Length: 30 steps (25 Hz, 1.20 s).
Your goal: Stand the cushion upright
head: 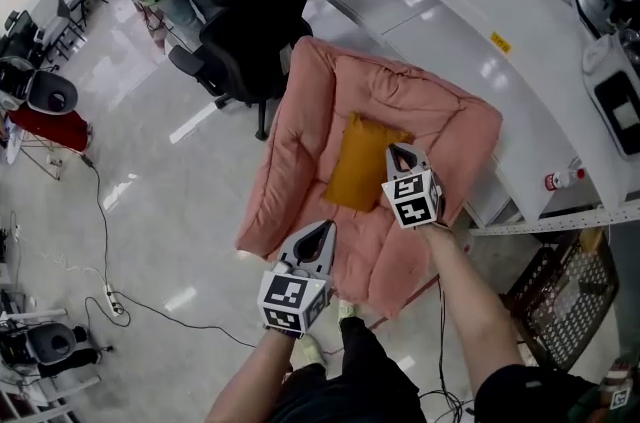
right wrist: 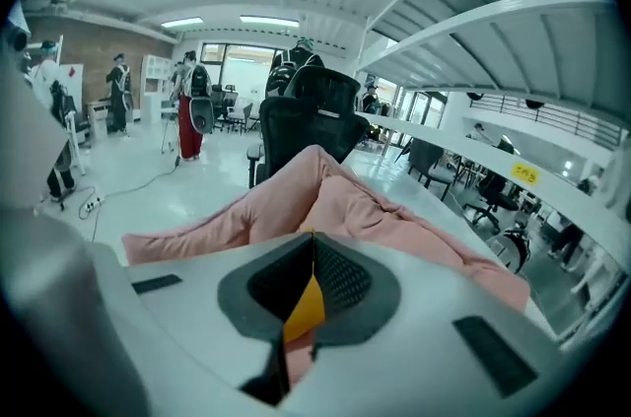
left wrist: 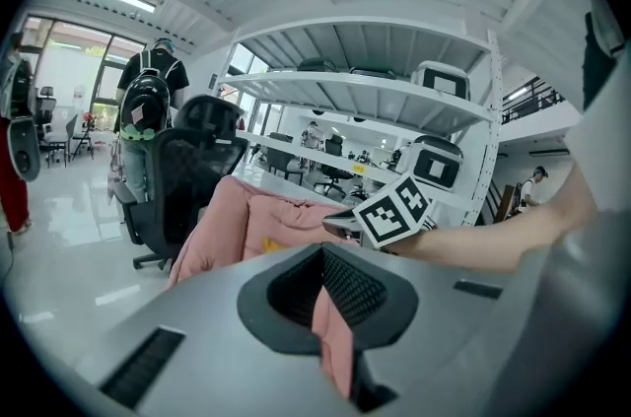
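Note:
A mustard cushion [head: 360, 161] lies in the middle of a pink padded floor seat [head: 300, 111]. My right gripper [head: 397, 151] is at the cushion's right upper corner. In the right gripper view its jaws [right wrist: 313, 240] are shut, and a strip of the cushion's mustard fabric [right wrist: 306, 302] is pinched between them. My left gripper [head: 323, 227] hangs over the seat's front part, jaws shut to a point. In the left gripper view [left wrist: 322, 249] pink shows in the slit between the jaws; I cannot tell whether fabric is pinched. That view also shows the right gripper [left wrist: 340, 223] ahead and a sliver of cushion [left wrist: 271, 245].
A black office chair [head: 255, 21] stands behind the seat's far left corner. A long white desk [head: 480, 21] runs along the right, with a black crate [head: 560, 296] on the floor near it. A cable [head: 100, 211] and power strip [head: 113, 301] lie on the floor at left.

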Tool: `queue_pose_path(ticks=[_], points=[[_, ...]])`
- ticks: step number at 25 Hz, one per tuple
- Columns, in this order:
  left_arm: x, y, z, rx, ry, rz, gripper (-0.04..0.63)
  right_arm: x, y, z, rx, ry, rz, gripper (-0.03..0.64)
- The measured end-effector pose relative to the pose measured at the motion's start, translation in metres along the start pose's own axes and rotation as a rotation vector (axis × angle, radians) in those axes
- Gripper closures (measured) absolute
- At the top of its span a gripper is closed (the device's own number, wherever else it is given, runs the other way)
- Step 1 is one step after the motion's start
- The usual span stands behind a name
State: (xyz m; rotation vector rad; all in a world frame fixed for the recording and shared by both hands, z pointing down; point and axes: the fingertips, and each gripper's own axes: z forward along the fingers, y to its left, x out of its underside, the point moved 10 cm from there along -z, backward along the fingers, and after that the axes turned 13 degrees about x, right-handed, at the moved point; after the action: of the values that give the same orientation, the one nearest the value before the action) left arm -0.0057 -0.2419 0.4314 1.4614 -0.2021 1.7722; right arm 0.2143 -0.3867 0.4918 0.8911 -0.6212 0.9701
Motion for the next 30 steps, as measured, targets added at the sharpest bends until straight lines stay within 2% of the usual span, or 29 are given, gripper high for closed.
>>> queue_pose_path(ticks=[5, 15, 20, 26, 30], points=[[0.001, -0.011, -0.025, 0.025, 0.005, 0.007, 0.589, 0.005, 0.020, -0.065, 0.001, -0.047, 0.138, 0.612], [-0.011, -0.034, -0.091, 0.046, -0.019, 0.029, 0.589, -0.010, 0.059, -0.188, 0.034, -0.150, 0.307, 0.612], [-0.020, -0.040, -0.115, 0.040, -0.037, 0.045, 0.589, -0.022, 0.076, -0.229, 0.042, -0.198, 0.352, 0.612], [-0.030, -0.063, -0.166, 0.048, -0.067, 0.085, 0.589, -0.035, 0.090, -0.287, 0.055, -0.243, 0.360, 0.612], [-0.033, -0.076, -0.202, 0.037, -0.096, 0.087, 0.589, -0.038, 0.097, -0.329, 0.064, -0.285, 0.371, 0.612]])
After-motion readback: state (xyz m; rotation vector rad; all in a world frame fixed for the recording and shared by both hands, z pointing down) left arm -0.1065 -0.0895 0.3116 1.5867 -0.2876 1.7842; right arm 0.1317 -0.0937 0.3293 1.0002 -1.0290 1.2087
